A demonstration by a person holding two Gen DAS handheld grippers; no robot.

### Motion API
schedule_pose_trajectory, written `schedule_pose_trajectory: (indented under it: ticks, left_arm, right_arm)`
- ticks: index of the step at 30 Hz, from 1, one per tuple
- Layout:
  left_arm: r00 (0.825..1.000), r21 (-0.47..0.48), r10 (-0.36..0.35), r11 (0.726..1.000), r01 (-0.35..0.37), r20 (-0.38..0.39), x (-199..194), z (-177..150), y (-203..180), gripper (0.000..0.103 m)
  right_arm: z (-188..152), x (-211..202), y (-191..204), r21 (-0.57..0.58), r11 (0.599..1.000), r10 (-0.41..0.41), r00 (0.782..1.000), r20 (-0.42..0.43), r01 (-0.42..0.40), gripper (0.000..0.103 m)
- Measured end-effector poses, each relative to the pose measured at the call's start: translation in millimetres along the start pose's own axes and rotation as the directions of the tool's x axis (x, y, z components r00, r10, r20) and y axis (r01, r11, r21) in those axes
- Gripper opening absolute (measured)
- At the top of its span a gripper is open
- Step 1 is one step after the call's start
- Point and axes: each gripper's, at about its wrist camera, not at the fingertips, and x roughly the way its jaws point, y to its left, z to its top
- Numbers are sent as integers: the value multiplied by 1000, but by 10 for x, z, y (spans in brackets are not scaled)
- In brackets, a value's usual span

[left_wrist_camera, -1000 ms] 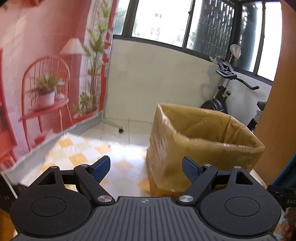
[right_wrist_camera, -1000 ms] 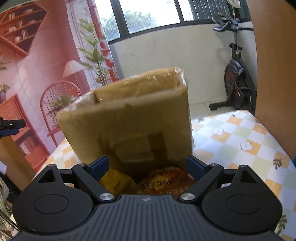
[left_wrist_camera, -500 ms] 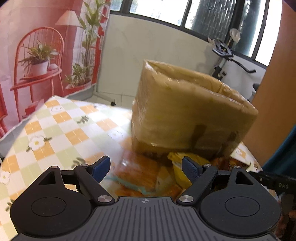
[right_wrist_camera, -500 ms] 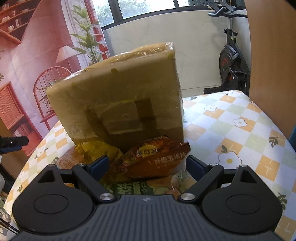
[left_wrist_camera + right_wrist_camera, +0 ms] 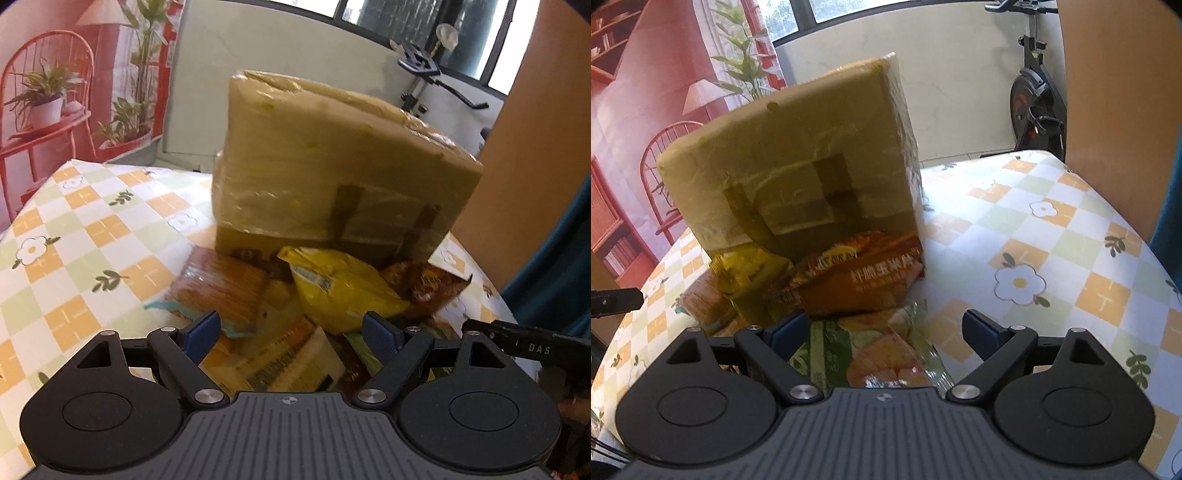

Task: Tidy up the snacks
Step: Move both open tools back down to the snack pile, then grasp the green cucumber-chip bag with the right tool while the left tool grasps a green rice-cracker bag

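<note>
Checked floral tablecloth (image 5: 1052, 236), snack packets heaped against a taped cardboard box (image 5: 332, 170).

Nothing sorted yet: yellow packet (image 5: 340, 291), orange packet (image 5: 864, 280) with blurred Chinese print, brown packet (image 5: 221, 288), green packet (image 5: 871, 354) all outside, touching. Left gripper (image 5: 291, 328) and right gripper (image 5: 884, 326) spread wide, empty. "DAS" legible at right edge.

Left gripper (image 5: 291, 326) jaws spread, empty, above snack pile. Yellow bag (image 5: 340, 288) centre, brown packet (image 5: 221, 286) left, orange-brown bag (image 5: 424, 286) right. Taped cardboard box (image 5: 332, 177) behind, touching pile. Checked tablecloth (image 5: 85, 236) left.
</note>
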Motion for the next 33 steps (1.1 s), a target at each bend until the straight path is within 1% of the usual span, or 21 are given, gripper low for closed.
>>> schedule_pose_trajectory:
  ticks: [5, 11, 14, 18, 22, 25, 29, 33]
  left_arm:
    - [1000, -5, -16, 1000, 16, -23, 32, -51, -40, 85]
    - [999, -11, -30, 999, 30, -29, 56, -32, -76, 84]
    - [998, 21, -52, 998, 52, -39, 100, -11, -149, 83]
    - [995, 78, -80, 993, 85, -64, 216, 11, -344, 80]
    - [987, 126, -121, 983, 133, -104, 371, -18, -539, 80]
    - [980, 139, -134, 978, 155, -145, 506, -57, -640, 80]
    - [969, 113, -159, 977, 183, -191, 669, -115, -694, 79]
    - [956, 68, -174, 978, 195, -235, 812, -194, -690, 79]
  right_arm:
    - [-68, -17, -52, 14, 1000, 10, 1000, -9, -10, 92]
    - [-104, -32, -57, 6, 1000, 21, 1000, -15, -21, 92]
    - [-121, -17, -73, 9, 1000, 21, 1000, -21, -21, 92]
    - [-168, -4, -78, -11, 1000, 19, 999, -31, -19, 91]
    - [-211, 18, -106, -17, 1000, 16, 999, -45, -17, 90]
    - [-235, 62, -157, -5, 1000, 19, 998, -61, -19, 90]
    - [-269, 109, -212, 9, 999, 34, 996, -79, -34, 90]
    - [-276, 126, -240, 12, 999, 51, 996, -76, -50, 90]
